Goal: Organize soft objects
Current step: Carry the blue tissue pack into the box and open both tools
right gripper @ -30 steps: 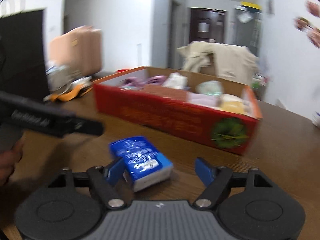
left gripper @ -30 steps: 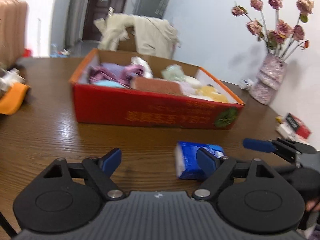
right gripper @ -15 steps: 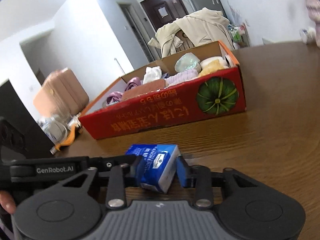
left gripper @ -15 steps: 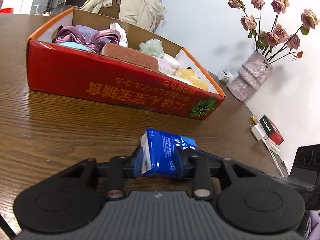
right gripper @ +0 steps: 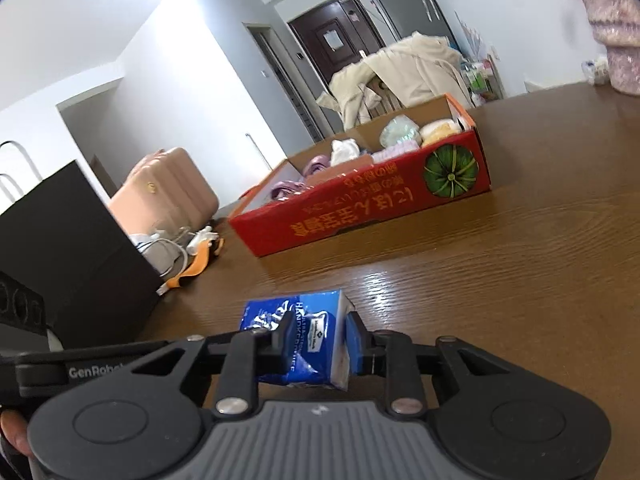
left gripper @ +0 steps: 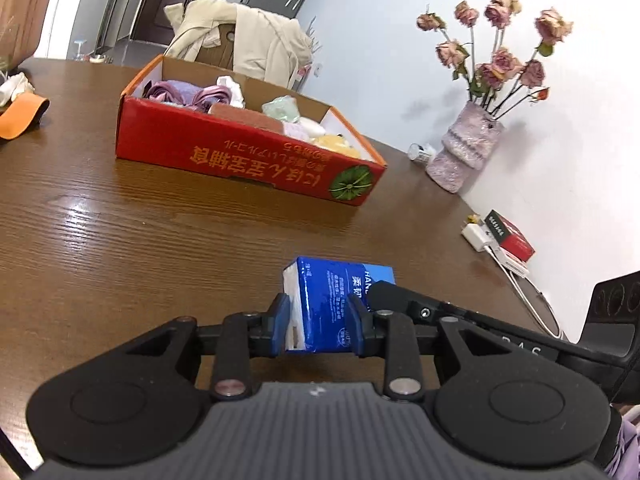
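Observation:
A blue tissue pack (left gripper: 332, 300) is held above the brown table (left gripper: 140, 248). My left gripper (left gripper: 320, 326) is shut on its near end. My right gripper (right gripper: 318, 344) is shut on the same pack (right gripper: 304, 336) from the other side, and its finger shows in the left wrist view (left gripper: 400, 294). A red cardboard box (left gripper: 240, 156) sits farther back on the table, holding several soft items: purple cloth (left gripper: 180, 92), a brown pad, a green bundle and a yellow one. The box also shows in the right wrist view (right gripper: 360, 208).
A vase of dried roses (left gripper: 468, 148) stands at the back right by the wall. A red-and-white small box and a charger cable (left gripper: 504, 240) lie at the right edge. An orange item (left gripper: 20, 116) lies at the left. A black bag (right gripper: 68, 248) and a pink suitcase (right gripper: 168, 196) stand beyond the table's left.
Both grippers went from open, on either side of the tissue pack on the table, to shut on it. The pack now sits a little higher, and the box looks farther away.

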